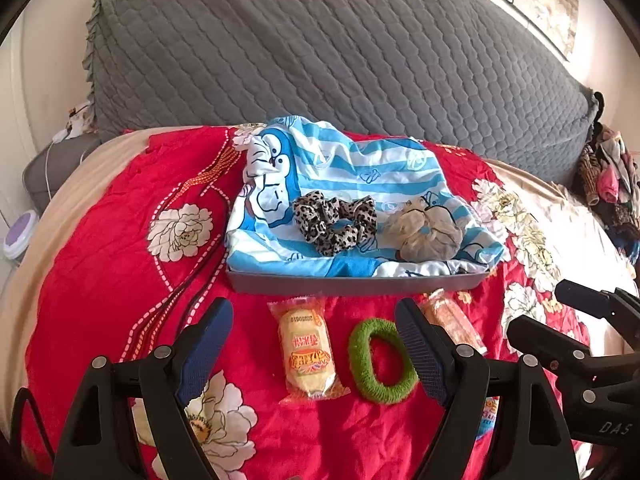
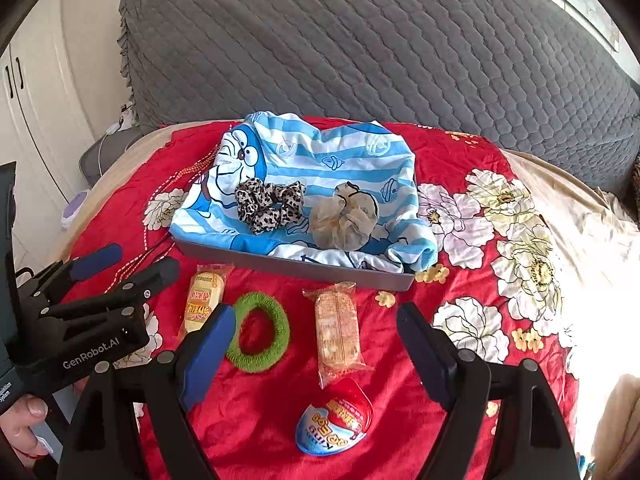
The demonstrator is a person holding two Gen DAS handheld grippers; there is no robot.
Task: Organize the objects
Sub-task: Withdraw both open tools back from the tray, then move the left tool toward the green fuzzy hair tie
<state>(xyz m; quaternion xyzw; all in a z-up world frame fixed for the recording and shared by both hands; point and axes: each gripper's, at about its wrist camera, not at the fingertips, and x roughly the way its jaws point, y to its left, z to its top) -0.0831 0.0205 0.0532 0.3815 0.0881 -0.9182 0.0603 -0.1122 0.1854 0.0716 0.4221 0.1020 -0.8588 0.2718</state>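
Note:
A grey tray (image 1: 352, 285) (image 2: 288, 266) lined with a blue striped cartoon cloth (image 1: 360, 168) (image 2: 328, 152) holds a leopard scrunchie (image 1: 334, 220) (image 2: 268, 204) and a beige scrunchie (image 1: 424, 232) (image 2: 344, 220). In front of it on the red bedspread lie a yellow snack pack (image 1: 306, 354) (image 2: 202, 298), a green hair ring (image 1: 362, 360) (image 2: 280, 320), an orange snack pack (image 1: 452, 320) (image 2: 338, 330) and an egg-shaped candy (image 2: 334, 416). My left gripper (image 1: 316, 328) (image 2: 132, 264) is open and empty above the yellow pack. My right gripper (image 2: 316, 332) (image 1: 540, 308) is open and empty above the orange pack.
A grey quilted headboard (image 1: 320, 60) (image 2: 380, 48) rises behind the bed. A pile of clothes (image 1: 608, 176) lies at the far right. A white and purple round item (image 1: 18, 236) (image 2: 74, 204) and white cupboard doors (image 2: 32, 92) are at the left.

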